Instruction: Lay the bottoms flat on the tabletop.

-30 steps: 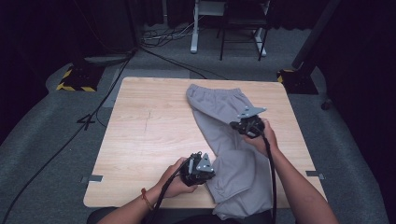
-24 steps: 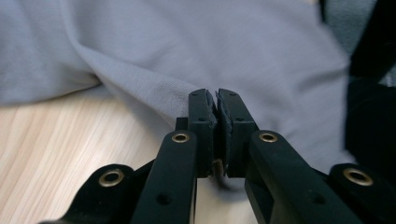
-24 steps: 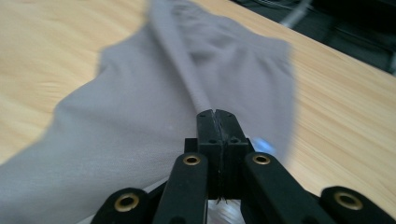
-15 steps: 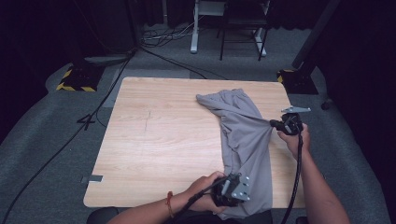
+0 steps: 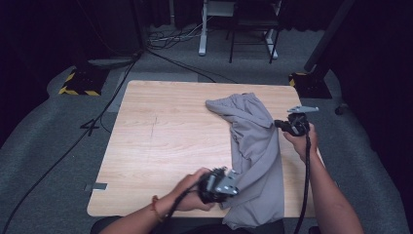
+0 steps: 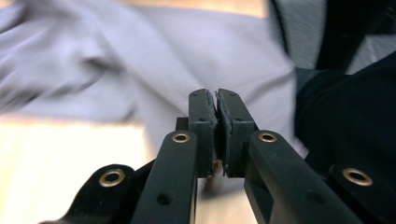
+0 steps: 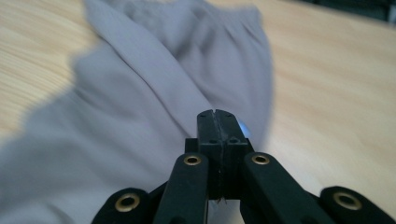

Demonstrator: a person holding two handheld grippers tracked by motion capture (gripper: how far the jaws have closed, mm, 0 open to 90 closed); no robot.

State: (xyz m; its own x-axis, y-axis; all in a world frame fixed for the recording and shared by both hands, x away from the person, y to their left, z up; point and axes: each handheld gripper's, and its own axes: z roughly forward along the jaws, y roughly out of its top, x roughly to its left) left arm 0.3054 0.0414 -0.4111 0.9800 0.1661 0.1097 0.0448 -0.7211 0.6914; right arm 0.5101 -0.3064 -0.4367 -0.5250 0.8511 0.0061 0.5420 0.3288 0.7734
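Dark grey carpet lies all round the pale wooden surface (image 5: 160, 146), with black cables (image 5: 122, 83) trailing over the floor at the far left and the legs of a white stand (image 5: 202, 29) behind. On the right half of the surface lies a grey garment (image 5: 255, 156), stretched in a long, rumpled band from its gathered waistband near the far middle down to the near edge, where a fold hangs slightly over. The left hand-held gripper (image 5: 233, 181) sits at the garment's near left edge, and its own view has the jaws pressed together on a thin pinch of the grey cloth. The right hand-held gripper (image 5: 281, 125) is at the garment's far right edge, close to the right rim of the surface; its jaws are likewise clamped on cloth, with fabric running away from the tips toward the waistband. Between the two grips the cloth lies slack in loose folds
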